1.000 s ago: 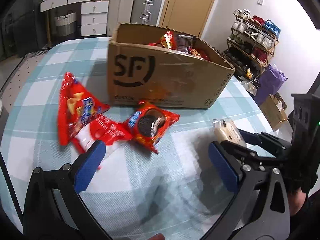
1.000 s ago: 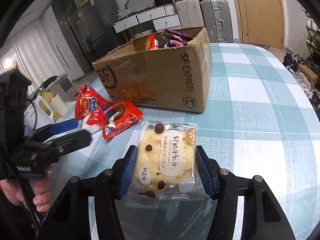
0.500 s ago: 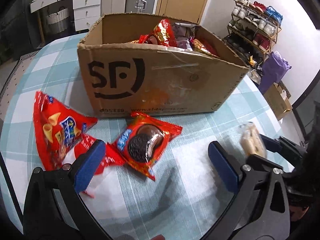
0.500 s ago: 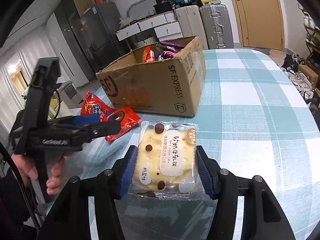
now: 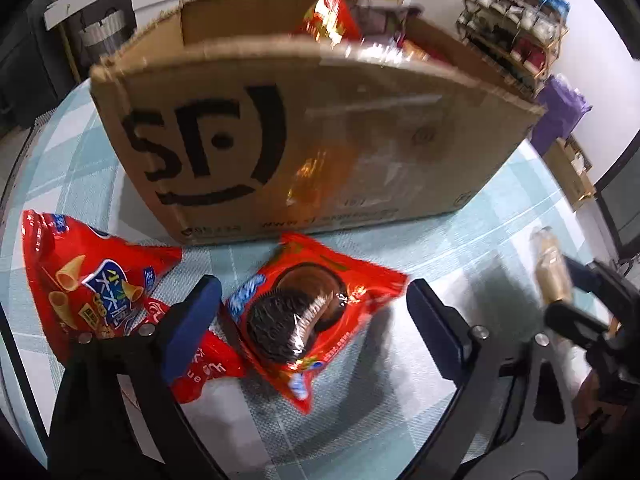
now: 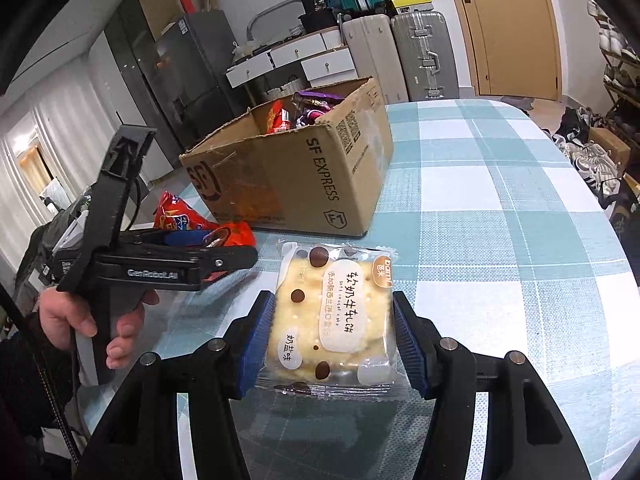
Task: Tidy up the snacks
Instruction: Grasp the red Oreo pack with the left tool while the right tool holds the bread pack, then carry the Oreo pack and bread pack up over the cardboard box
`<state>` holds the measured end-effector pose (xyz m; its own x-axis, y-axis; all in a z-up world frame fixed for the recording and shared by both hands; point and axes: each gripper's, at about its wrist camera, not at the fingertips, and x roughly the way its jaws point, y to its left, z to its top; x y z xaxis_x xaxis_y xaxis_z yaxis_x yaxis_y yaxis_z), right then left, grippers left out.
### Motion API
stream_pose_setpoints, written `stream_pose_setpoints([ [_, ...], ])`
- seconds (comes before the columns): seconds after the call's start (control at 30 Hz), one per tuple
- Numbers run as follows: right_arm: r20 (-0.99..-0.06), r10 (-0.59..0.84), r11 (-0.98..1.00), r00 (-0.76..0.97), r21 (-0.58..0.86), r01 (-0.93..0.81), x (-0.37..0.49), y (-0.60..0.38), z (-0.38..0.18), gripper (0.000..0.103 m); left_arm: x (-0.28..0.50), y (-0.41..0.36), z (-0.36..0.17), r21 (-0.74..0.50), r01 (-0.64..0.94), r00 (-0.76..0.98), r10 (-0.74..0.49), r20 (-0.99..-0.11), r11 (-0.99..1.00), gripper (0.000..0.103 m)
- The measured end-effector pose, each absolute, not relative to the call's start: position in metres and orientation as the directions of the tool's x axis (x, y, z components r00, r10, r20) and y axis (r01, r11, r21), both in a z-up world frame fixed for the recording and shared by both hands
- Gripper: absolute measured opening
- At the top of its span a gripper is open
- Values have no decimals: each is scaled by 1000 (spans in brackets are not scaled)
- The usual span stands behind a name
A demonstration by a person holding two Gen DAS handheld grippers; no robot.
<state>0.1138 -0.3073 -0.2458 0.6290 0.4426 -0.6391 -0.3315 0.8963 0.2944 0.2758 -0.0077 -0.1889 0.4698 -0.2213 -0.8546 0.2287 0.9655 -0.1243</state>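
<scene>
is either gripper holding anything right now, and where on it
The right gripper holds the cream nougat cake packet, pinched by its two side edges. The left gripper is open around the red cookie packet, holding nothing.

Right tool (image 6: 334,340) grips the cake packet (image 6: 334,316) above the checked desk (image 6: 500,220); left tool (image 6: 224,248) (fingers hidden side-on) hovers by the cardboard box (image 6: 296,184).
</scene>
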Motion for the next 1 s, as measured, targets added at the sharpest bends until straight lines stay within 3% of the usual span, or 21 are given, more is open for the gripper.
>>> stream_pose_setpoints([
  [0.13,-641,432,902,634,285,-326,113,-308,-245,58,284,-8,-191,-123,228,472,-220,-853,966,85],
  [0.27,-639,430,902,637,287,-322,110,-308,-245,58,286,-8,-189,-97,233,489,-202,-848,968,54],
  [0.33,-638,432,902,637,290,-321,109,-308,-245,58,286,-8,-187,-118,246,484,-227,-845,962,45],
  [1.0,-604,437,899,666,277,-339,79,-304,-220,58,254,-2,-160,-149,287,504,-281,-817,946,43],
])
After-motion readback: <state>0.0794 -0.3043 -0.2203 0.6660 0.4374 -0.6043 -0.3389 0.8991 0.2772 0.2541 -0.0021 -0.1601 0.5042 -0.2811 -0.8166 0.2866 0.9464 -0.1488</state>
